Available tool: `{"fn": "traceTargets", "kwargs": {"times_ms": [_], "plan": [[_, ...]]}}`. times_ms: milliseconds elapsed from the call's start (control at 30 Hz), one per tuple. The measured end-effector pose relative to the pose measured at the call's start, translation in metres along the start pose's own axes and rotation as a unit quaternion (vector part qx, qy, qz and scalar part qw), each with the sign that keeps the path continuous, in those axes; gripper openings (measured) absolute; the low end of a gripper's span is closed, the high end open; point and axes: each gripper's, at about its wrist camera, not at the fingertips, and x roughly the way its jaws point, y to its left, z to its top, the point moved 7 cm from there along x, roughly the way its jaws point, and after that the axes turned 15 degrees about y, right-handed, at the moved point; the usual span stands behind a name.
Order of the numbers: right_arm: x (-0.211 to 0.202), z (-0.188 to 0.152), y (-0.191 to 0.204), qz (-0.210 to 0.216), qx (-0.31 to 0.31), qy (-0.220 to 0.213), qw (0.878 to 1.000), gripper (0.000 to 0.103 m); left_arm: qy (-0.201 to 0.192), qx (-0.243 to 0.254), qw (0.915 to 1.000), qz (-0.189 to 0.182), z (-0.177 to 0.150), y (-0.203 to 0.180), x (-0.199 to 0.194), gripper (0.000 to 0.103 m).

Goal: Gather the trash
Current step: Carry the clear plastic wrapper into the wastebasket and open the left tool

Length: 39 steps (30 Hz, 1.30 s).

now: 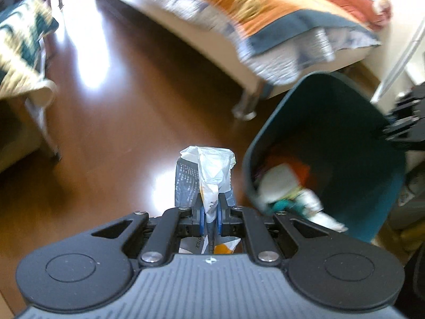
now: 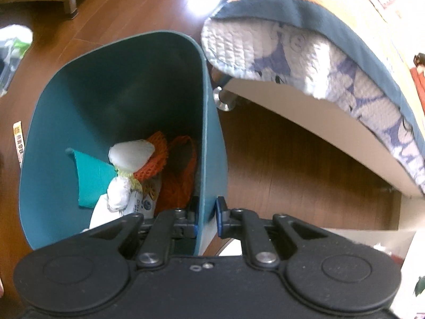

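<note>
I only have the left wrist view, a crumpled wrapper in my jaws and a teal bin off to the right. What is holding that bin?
Observer: The right gripper is clamped on the teal bin, one finger inside the wall, one outside.
Operator: What's in it?
Observer: An orange mesh bag, a white tied bag and a teal sheet.
Operator: Any trash left on the floor?
Observer: A narrow yellow-and-white label beside the bin.

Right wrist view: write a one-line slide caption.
Right gripper clamps the teal bin's wall, with trash inside, beside the bed.
</note>
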Motion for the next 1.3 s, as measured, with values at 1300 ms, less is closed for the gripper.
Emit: {"fn": "traceTargets", "kwargs": {"times_ms": [1300], "plan": [[0.001, 0.011, 0.006, -0.005, -0.034, -0.019, 0.999, 0.012, 0.096, 0.130, 0.9864, 0.029, 0.052, -0.150, 0.135, 0.008]]}}
